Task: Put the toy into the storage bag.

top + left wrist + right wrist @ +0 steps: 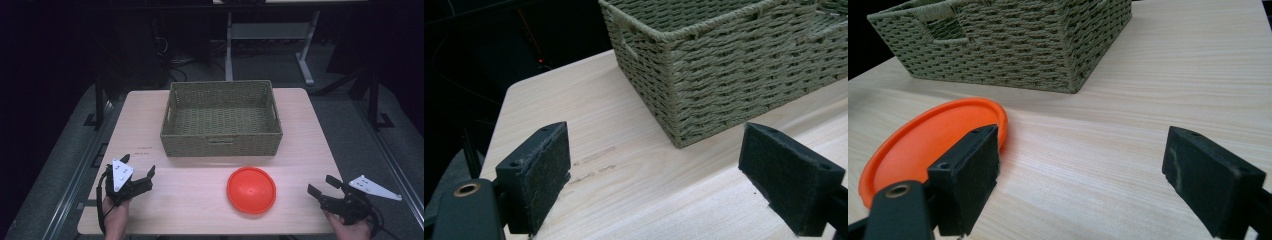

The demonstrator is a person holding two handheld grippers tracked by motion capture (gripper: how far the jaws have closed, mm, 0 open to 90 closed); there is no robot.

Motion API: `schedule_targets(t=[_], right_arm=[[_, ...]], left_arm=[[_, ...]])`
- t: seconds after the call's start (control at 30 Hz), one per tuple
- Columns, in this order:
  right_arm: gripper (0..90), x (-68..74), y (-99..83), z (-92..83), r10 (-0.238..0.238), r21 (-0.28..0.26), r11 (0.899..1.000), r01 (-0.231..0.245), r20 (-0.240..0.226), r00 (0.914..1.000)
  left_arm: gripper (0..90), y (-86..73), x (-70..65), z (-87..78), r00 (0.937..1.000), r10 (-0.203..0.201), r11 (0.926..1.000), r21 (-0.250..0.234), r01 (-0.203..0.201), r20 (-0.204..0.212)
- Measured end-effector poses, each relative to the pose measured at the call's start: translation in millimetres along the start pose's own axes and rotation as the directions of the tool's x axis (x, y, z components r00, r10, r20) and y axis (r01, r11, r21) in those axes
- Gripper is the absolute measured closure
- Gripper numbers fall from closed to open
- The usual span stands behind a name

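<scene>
A: High view: your left gripper (139,176) and right gripper (322,186) both spread, empty; orange plate (251,189) flat between them, before the wicker basket (221,119).

B: Left gripper view: just table (624,200). Right gripper view?

A: Plate (923,140) just beside your jaw. Thin rim; you'll likely skid it.

The left gripper (654,175) holds its black padded jaws wide apart over the pale wooden table (624,200), nothing between them. Ahead stands a woven green basket (734,65) (one corner nearest), resting on the tabletop.
</scene>
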State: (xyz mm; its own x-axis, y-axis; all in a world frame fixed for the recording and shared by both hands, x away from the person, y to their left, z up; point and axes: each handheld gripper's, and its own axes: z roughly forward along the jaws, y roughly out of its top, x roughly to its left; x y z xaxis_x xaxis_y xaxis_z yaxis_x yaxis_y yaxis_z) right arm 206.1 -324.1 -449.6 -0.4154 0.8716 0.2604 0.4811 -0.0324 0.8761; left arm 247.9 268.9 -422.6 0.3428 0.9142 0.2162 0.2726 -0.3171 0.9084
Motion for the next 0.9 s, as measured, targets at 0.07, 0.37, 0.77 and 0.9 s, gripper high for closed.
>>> schedule_targets(t=[0.07,0.37,0.77,0.9], right_arm=[[14.7,-0.6,-0.3,-0.3,0.002,0.0,1.0,-0.002,0.003,1.0],[14.4,0.3,0.1,5.6,0.019,0.027,0.999,-0.018,-0.008,0.9998],[15.0,12.9,0.4,19.0,0.028,0.067,0.997,-0.026,-0.035,0.999],[15.8,24.8,0.9,31.0,0.009,0.094,0.996,-0.004,-0.05,0.9987]], left_arm=[[12.7,0.2,-0.6,1.0,1.0,0.004,1.0,0.005,-0.004,0.0],[12.7,0.1,-0.6,0.2,1.0,0.007,1.0,0.0,-0.007,0.001],[12.7,0.6,-0.1,-1.2,0.9999,0.011,0.9999,-0.003,-0.011,0.0],[12.7,0.2,0.3,-0.3,1.0,0.009,1.0,-0.004,-0.009,0.001]])
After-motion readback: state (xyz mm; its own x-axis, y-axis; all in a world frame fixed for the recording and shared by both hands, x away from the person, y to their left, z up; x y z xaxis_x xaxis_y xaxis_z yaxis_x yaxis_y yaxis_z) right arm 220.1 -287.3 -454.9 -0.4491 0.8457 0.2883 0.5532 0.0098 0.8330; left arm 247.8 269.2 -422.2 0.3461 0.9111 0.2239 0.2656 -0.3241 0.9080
